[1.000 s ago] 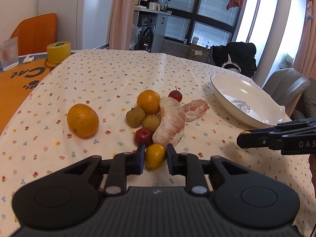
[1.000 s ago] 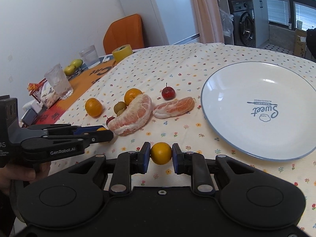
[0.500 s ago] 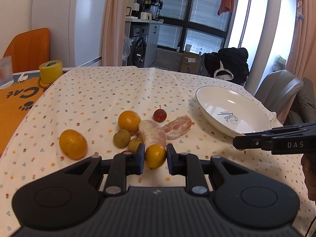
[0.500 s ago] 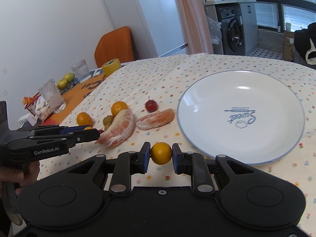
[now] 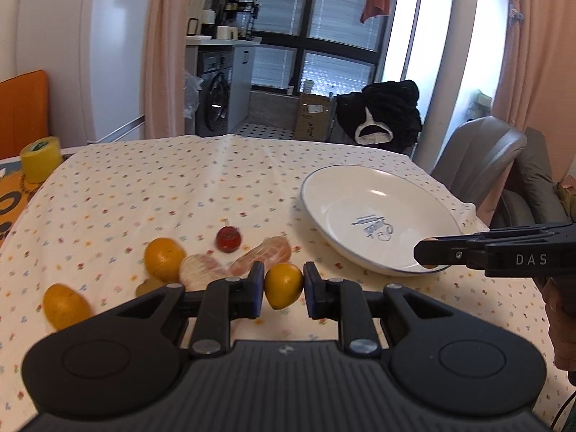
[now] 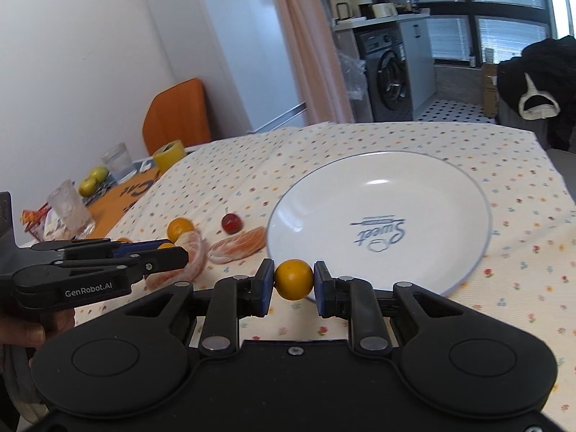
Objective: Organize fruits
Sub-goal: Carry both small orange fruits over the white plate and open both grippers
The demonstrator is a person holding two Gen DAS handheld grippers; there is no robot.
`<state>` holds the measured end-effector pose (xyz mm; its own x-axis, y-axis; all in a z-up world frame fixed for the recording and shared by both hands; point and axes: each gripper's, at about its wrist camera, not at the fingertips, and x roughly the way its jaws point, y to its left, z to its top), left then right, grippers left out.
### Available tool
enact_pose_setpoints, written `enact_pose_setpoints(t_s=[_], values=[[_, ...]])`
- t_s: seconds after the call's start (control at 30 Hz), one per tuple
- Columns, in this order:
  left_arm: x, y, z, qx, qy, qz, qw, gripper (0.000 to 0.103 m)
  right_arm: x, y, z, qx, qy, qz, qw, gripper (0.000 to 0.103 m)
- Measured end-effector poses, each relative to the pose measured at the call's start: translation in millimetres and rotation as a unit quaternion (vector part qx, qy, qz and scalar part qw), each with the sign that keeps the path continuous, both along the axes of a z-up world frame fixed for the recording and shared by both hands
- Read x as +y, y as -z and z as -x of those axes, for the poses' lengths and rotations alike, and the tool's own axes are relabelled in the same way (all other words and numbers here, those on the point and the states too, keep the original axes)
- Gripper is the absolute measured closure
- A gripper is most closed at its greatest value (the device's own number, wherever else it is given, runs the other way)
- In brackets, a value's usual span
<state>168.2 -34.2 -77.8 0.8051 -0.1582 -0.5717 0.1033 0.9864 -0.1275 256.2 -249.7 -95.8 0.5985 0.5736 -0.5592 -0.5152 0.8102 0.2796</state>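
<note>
Left tongs [image 5: 283,286] pinch a small yellow-orange fruit [image 5: 283,286], held clear above the table [image 5: 144,187]. One second ago this fruit sat low beside the fruit cluster; the cluster now lies further below and behind it. Right tongs [image 6: 293,280] pinch a round orange fruit [image 6: 293,279], positioned at the near rim of the white plate [image 6: 450,194]; earlier the plate rim was ahead and to the right. Two peeled pomelo segments [image 6: 237,244], a small red fruit [image 6: 231,223] and an orange [image 6: 179,228] rest on the table left of the plate
</note>
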Motion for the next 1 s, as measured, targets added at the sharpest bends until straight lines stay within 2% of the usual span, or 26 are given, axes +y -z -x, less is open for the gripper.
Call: enact_pose_setpoints(t_s=[0.43, 0.57, 1.0], values=[[-42, -7, -25, -0.011, 0.058, -0.003, 0.9983, 0.082, -23, 3, -3, -0.009, 0.045, -0.003, 0.999, 0.081], [-52, -5, -35, -0.002, 0.072, 0.002, 0.9974, 0.082, -29, 7, -6, -0.007, 0.054, -0.002, 0.998, 0.081], [-70, 8, -61, 0.016, 0.085, 0.016, 0.9961, 0.082, -26, 19, -19, 0.002, 0.070, 0.018, 0.997, 0.081]])
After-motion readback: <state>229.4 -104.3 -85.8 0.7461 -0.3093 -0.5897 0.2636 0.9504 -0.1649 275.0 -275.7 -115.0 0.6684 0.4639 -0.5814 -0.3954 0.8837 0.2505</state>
